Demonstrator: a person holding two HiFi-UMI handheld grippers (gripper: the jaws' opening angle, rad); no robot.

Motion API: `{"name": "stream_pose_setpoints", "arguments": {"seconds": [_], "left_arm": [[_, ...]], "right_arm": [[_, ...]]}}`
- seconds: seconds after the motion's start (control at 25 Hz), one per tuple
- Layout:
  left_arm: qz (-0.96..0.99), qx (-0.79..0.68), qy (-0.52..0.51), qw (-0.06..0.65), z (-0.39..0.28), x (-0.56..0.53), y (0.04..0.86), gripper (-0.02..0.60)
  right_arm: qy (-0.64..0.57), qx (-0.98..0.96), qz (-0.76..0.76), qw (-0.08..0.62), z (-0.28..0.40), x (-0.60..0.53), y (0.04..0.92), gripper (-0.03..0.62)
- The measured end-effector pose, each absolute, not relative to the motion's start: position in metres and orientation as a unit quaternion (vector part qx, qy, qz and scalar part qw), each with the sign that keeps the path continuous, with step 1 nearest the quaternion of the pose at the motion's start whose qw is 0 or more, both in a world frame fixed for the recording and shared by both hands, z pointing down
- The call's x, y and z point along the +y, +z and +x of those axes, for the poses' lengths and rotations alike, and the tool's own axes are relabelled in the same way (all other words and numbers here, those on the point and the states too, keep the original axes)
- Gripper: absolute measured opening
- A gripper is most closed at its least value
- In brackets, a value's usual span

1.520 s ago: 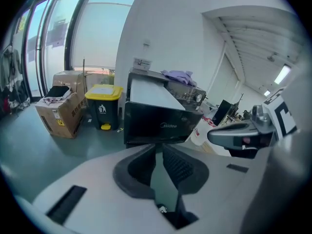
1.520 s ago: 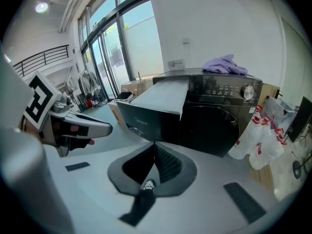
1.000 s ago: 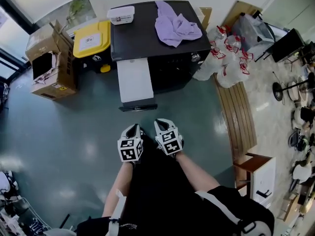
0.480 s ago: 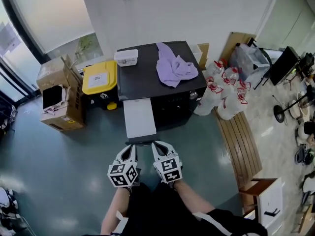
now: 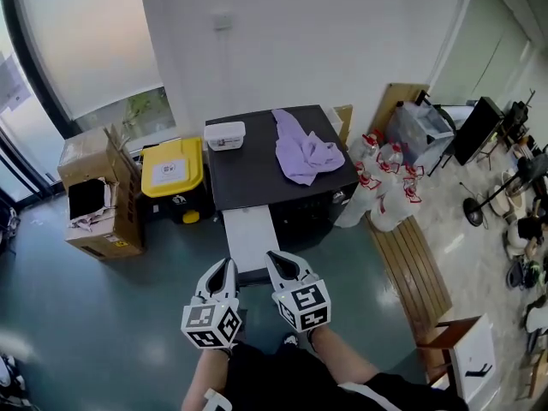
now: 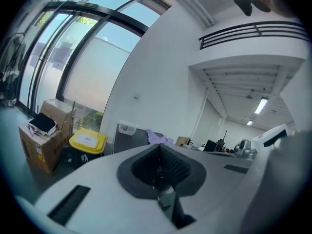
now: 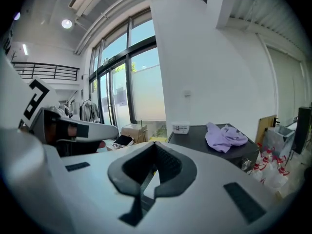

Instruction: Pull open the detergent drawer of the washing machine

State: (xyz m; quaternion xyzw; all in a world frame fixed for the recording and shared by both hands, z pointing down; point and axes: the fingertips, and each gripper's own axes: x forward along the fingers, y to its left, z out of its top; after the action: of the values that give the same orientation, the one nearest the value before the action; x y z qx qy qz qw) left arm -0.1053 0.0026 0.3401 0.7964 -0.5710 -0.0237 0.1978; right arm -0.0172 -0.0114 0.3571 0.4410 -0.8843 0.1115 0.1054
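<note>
Here, the left gripper (image 5: pixel 224 265) and right gripper (image 5: pixel 276 257) are held side by side, fingers together and empty.
The black washing machine (image 5: pixel 257 174) stands at the far wall, a purple cloth (image 5: pixel 306 154) and a white box (image 5: pixel 226 134) on top; its white drawer (image 5: pixel 248 234) juts from the near face, toward the fingertips.

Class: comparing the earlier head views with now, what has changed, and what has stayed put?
The left gripper and right gripper rose together from beside the person's legs toward the washing machine. Their tips now overlap its white front panel in the head view. Both stayed shut and empty; nothing was grasped or released. The purple cloth and white box stayed on top.
</note>
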Motion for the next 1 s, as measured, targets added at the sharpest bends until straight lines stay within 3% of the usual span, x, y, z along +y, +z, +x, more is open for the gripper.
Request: {"name": "stream_pose_setpoints", "arguments": {"seconds": [0.48,1.0], "left_arm": [[0.824,-0.564,-0.051,0.009,-0.123,0.015,0.215,0.022],[0.809,-0.587,-0.023,-0.024,-0.125,0.025,0.225,0.021]], "right_arm": [[0.063,-0.891,0.446,0.056,-0.021,-0.010,0.262,0.008],[-0.070,-0.868,0.488,0.056,-0.003,0.006,0.236,0.008]]}}
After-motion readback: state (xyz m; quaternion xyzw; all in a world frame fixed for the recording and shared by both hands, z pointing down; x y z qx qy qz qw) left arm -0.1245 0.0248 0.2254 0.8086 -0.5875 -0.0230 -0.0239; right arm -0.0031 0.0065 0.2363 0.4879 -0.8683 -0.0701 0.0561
